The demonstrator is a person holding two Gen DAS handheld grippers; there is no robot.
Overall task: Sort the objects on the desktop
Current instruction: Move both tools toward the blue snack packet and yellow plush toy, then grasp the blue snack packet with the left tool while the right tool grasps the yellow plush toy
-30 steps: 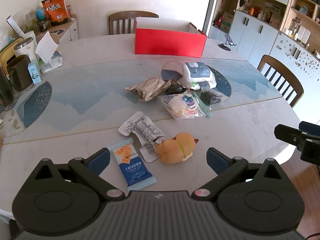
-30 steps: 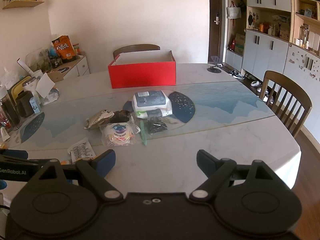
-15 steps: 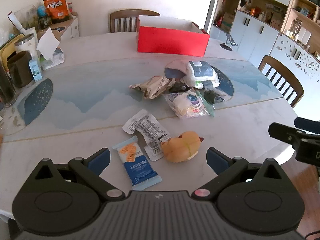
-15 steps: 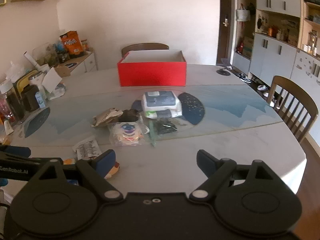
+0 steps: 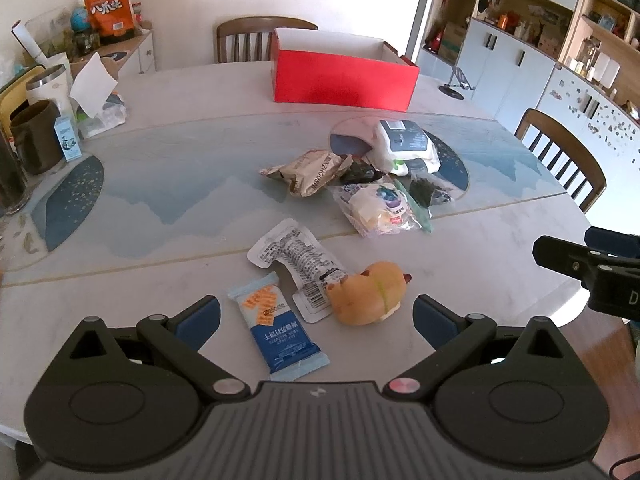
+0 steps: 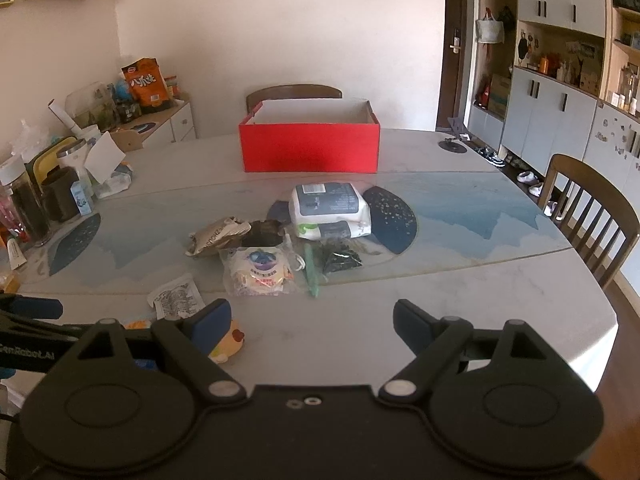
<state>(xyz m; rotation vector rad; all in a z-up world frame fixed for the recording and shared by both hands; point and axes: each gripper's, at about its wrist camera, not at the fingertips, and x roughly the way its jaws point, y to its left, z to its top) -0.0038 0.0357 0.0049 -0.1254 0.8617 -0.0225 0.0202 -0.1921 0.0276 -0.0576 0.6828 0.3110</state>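
An open red box [image 5: 344,80] stands at the far side of the table; it also shows in the right wrist view [image 6: 310,146]. Loose items lie mid-table: a white wipes pack [image 5: 404,146], a crumpled tan wrapper [image 5: 312,172], a clear snack bag [image 5: 380,208], a white sachet [image 5: 296,260], a blue-and-white packet [image 5: 276,328] and an orange plush toy [image 5: 370,292]. My left gripper [image 5: 316,320] is open and empty, low over the packet and toy. My right gripper [image 6: 312,326] is open and empty above the table's near edge, right of the toy [image 6: 226,346].
Cups, a small carton and tissues [image 5: 96,96] crowd the table's left side. A sideboard with an orange snack bag [image 5: 108,10] stands behind. Wooden chairs stand at the far side [image 5: 256,38] and at the right [image 5: 564,156]. Cabinets line the right wall.
Both grippers have moved slightly forward and closer to the table. The items have not moved, and both grippers stay open.
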